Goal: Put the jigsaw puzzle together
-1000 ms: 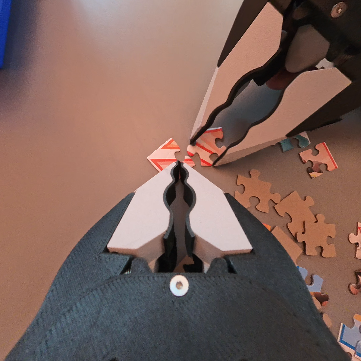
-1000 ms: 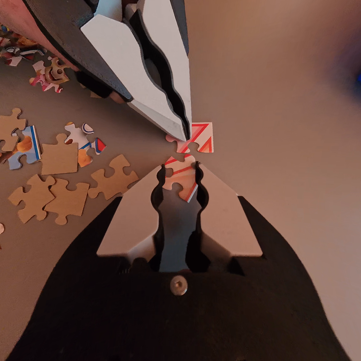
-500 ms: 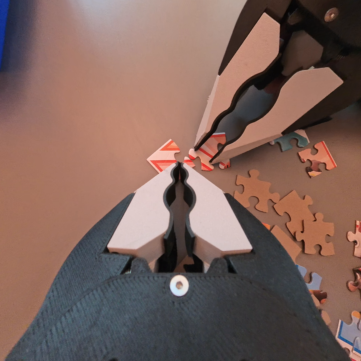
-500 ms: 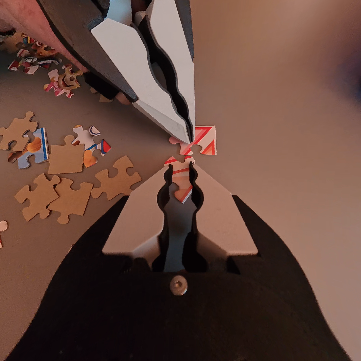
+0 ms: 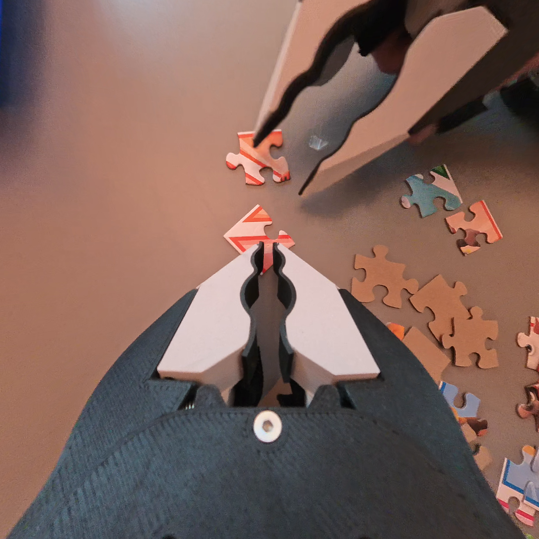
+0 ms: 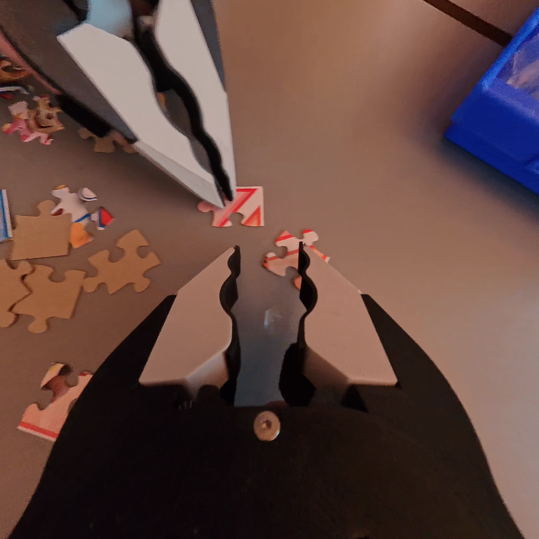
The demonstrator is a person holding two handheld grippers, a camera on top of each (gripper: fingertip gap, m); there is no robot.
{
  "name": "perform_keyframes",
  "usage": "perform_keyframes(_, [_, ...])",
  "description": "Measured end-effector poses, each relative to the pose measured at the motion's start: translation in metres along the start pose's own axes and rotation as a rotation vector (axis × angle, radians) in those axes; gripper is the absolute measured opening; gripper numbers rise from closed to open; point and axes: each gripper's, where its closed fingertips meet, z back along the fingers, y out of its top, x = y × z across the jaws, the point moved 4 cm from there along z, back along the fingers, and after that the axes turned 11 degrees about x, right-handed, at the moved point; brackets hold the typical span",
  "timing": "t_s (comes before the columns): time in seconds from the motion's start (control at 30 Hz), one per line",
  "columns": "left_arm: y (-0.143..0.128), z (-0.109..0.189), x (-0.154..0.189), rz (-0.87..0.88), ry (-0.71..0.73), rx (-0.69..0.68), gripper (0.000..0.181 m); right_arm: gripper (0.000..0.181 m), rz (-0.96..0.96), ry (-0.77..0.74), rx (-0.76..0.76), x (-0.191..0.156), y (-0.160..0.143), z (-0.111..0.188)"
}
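a plain brown tabletop (image 5: 116, 175) carries a scatter of loose jigsaw pieces. in the left wrist view, several brown cardboard-backed pieces lying face down (image 5: 423, 303) sit to the right of the near gripper, with a teal and white printed piece (image 5: 431, 192) and an orange-edged printed piece (image 5: 474, 226) farther off on the right, and more coloured pieces at the right edge. in the right wrist view a blue plastic bin (image 6: 501, 108) stands at the far right, blurred, well apart from the work.

nothing lies between the two red-striped pieces, only bare table.

the left gripper (image 5: 267, 246) has its jaws nearly together, tips pressed down on the near edge of the red and white striped corner piece (image 5: 250, 230); a narrow strip of red shows in the slit between them (whether they pinch it or only pin it flat i cannot tell). the same corner piece (image 6: 245, 208) shows under that gripper's tips (image 6: 226, 199) in the right wrist view.

the right gripper (image 6: 269, 250) has its jaws wide apart and holds nothing. the red and white striped piece with knobs (image 6: 287, 253) lies flat on the table at its right fingertip, partly hidden by that finger. in the left wrist view this piece (image 5: 258, 159) lies beyond the corner piece, near it but not joined, with one tip of the right gripper (image 5: 280, 166) over its far edge.
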Motion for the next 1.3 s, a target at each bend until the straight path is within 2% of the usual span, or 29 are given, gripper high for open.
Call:
perform_keyframes(0.17, [0.002,-0.004,0.000,0.008,-0.009,0.005,0.001,0.047,-0.017,0.025,-0.099,0.021,-0.001,-0.014])
perform_keyframes(0.4, [0.003,-0.005,-0.002,0.028,-0.029,0.016,0.000,0.022,0.025,0.102,-0.239,0.026,0.003,-0.017])
perform_keyframes(0.47, [0.003,-0.006,-0.002,0.022,-0.028,0.013,0.000,0.021,0.043,0.103,-0.267,0.025,0.005,-0.018])
perform_keyframes(0.8, [0.004,-0.006,-0.002,0.017,-0.034,0.011,0.000,0.014,0.087,0.121,-0.324,0.021,0.007,-0.019])
perform_keyframes(0.83, [0.004,-0.006,-0.003,0.016,-0.033,0.011,0.000,0.012,0.089,0.127,-0.324,0.021,0.008,-0.018])
perform_keyframes(0.87, [0.004,-0.005,-0.003,0.015,-0.034,0.011,0.000,0.000,0.091,0.138,-0.324,0.019,0.008,-0.018])
perform_keyframes(1.07, [0.007,-0.003,-0.004,0.008,-0.029,0.017,0.006,0.000,0.104,0.146,-0.328,0.014,0.010,-0.016])
perform_keyframes(1.2, [0.017,-0.002,-0.005,-0.011,-0.017,0.023,0.006,0.035,0.130,0.123,-0.388,0.021,0.008,-0.014])
perform_keyframes(1.3, [0.017,-0.006,-0.007,-0.026,-0.001,-0.008,0.008,0.038,0.139,0.155,-0.428,0.021,0.008,-0.016])
